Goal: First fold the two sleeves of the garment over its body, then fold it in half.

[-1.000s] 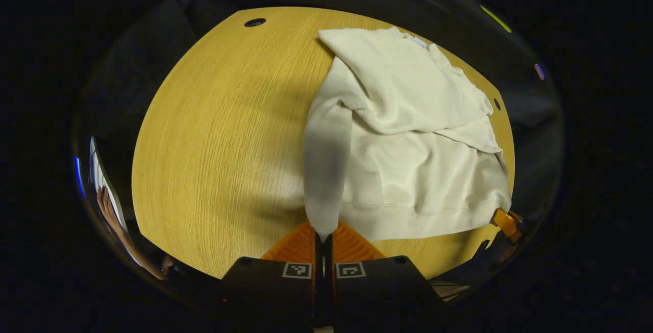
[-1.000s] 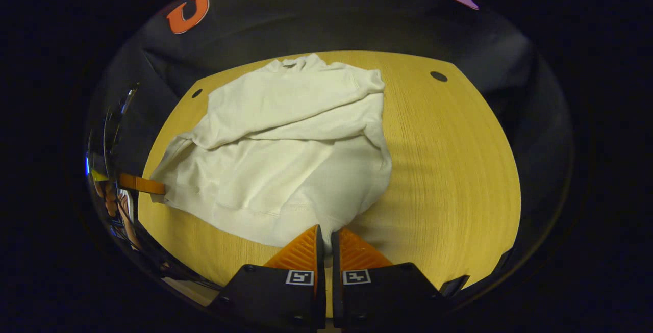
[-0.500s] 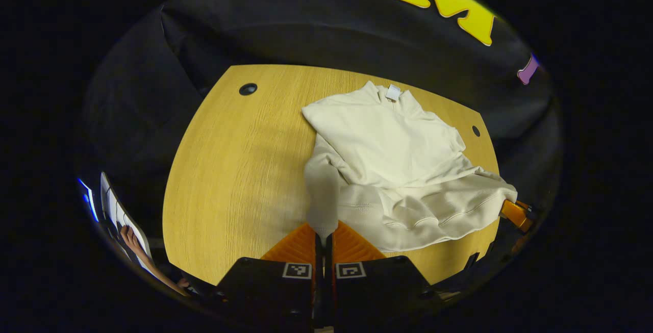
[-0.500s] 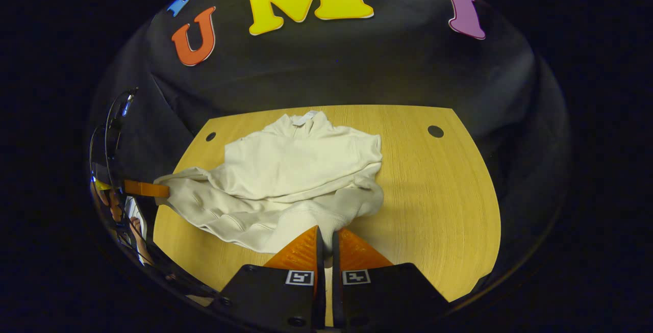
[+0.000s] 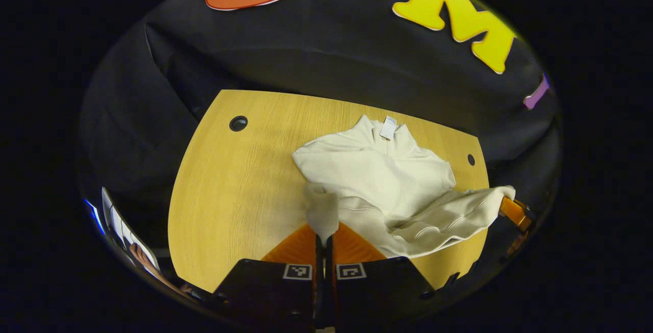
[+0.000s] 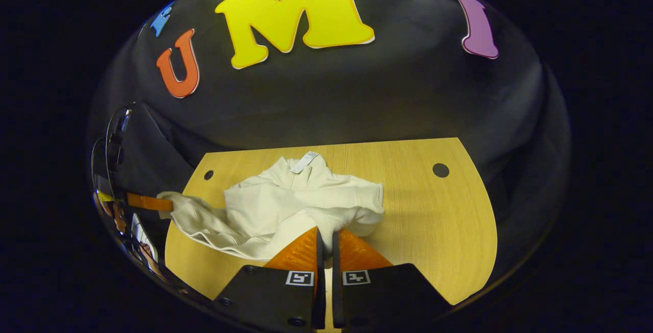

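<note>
In the left gripper view, the left gripper (image 5: 323,236) has its fingers clenched on a pinch of the cream fleece sweatshirt (image 5: 387,180), whose hem corner rises as a narrow strip straight up from between the fingertips. The rest of the garment lies ahead and to the right of the fingers on the light wooden worktop (image 5: 229,195), its collar with a small white label (image 5: 388,127) at the far end. Far right of the fingers, the other hem corner is lifted off the worktop and held at the tip of the right gripper (image 5: 511,212).

In the right gripper view, the right gripper (image 6: 325,244) has its fingers closed together with sweatshirt fabric (image 6: 285,205) bunched directly ahead of and between the tips. The garment spreads ahead and to the left. Far left of the fingers, the left gripper (image 6: 150,202) grips the opposite raised corner. A round dark hole (image 6: 440,170) in the worktop (image 6: 433,231) lies ahead to the right.
</note>
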Demonstrator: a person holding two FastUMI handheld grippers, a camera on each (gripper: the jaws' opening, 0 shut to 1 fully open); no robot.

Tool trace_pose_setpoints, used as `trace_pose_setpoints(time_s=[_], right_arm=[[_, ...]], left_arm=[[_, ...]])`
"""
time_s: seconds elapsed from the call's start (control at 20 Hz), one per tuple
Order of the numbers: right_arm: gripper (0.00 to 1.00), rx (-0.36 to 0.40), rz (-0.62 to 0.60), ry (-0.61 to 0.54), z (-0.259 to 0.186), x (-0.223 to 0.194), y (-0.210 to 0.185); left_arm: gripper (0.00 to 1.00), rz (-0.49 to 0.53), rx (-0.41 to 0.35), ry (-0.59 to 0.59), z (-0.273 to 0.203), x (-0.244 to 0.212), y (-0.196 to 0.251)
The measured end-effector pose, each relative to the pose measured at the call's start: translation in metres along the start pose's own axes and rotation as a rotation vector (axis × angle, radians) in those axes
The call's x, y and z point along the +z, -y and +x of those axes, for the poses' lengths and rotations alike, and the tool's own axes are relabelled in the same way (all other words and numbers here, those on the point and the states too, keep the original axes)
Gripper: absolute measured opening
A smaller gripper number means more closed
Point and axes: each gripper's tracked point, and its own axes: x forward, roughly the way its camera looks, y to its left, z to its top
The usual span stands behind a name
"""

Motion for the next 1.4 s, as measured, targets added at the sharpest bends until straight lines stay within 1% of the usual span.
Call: trace_pose_setpoints(time_s=[0.15,0.25,0.3,0.35,0.4,0.5,0.65,0.7,0.75,0.8,0.9,1.05,1.1,1.15,1.2,1.25,1.3,1.35,1.4], right_arm=[[0.05,-0.002,0.067,-0.030,0.044,0.024,0.009],[0.06,-0.013,0.117,-0.052,0.074,0.032,0.016],[0.05,-0.020,0.126,-0.064,0.090,0.034,0.018],[0.05,-0.036,0.122,-0.083,0.107,0.033,0.022],[0.05,-0.052,0.112,-0.098,0.124,0.031,0.025],[0.06,-0.091,0.079,-0.133,0.156,0.024,0.032],[0.06,-0.142,-0.020,-0.197,0.198,0.011,0.038],[0.03,-0.155,-0.046,-0.214,0.206,0.006,0.039],[0.06,-0.158,-0.071,-0.229,0.219,0.003,0.037],[0.06,-0.168,-0.095,-0.241,0.230,-0.002,0.039],[0.06,-0.172,-0.105,-0.257,0.247,-0.009,0.038],[0.06,-0.181,-0.080,-0.280,0.263,-0.020,0.041],[0.10,-0.182,-0.070,-0.286,0.264,-0.023,0.043],[0.08,-0.181,-0.061,-0.283,0.265,-0.024,0.043],[0.14,-0.172,-0.049,-0.273,0.266,-0.021,0.042],[0.14,-0.167,-0.035,-0.262,0.265,-0.019,0.042],[0.20,-0.154,-0.013,-0.248,0.263,-0.017,0.041],[0.29,-0.146,0.008,-0.237,0.259,-0.015,0.042],[0.51,-0.150,0.025,-0.222,0.255,-0.011,0.045]], left_arm=[[0.03,-0.119,0.002,-0.028,0.032,0.029,-0.005],[0.03,-0.169,0.012,-0.046,0.057,0.042,-0.006],[0.00,-0.175,0.016,-0.055,0.074,0.047,-0.004],[0.00,-0.160,0.026,-0.071,0.087,0.049,-0.003],[0.03,-0.133,0.033,-0.083,0.101,0.050,-0.003],[0.03,-0.064,0.041,-0.111,0.131,0.056,0.002],[0.03,0.036,0.047,-0.162,0.163,0.060,0.006],[0.03,0.069,0.056,-0.175,0.172,0.060,0.008],[0.03,0.096,0.064,-0.185,0.180,0.062,0.010],[0.03,0.119,0.069,-0.192,0.184,0.063,0.011],[0.03,0.149,0.076,-0.203,0.196,0.063,0.011],[0.03,0.166,0.078,-0.219,0.211,0.059,0.013],[0.03,0.171,0.068,-0.220,0.215,0.059,0.015],[0.03,0.178,0.064,-0.224,0.218,0.059,0.016],[0.04,0.187,0.054,-0.229,0.220,0.058,0.018],[0.05,0.208,0.059,-0.227,0.220,0.059,0.016],[0.17,0.218,0.064,-0.220,0.216,0.064,0.015],[0.23,0.221,0.074,-0.208,0.213,0.067,0.012],[0.42,0.220,0.088,-0.194,0.209,0.069,0.009]])
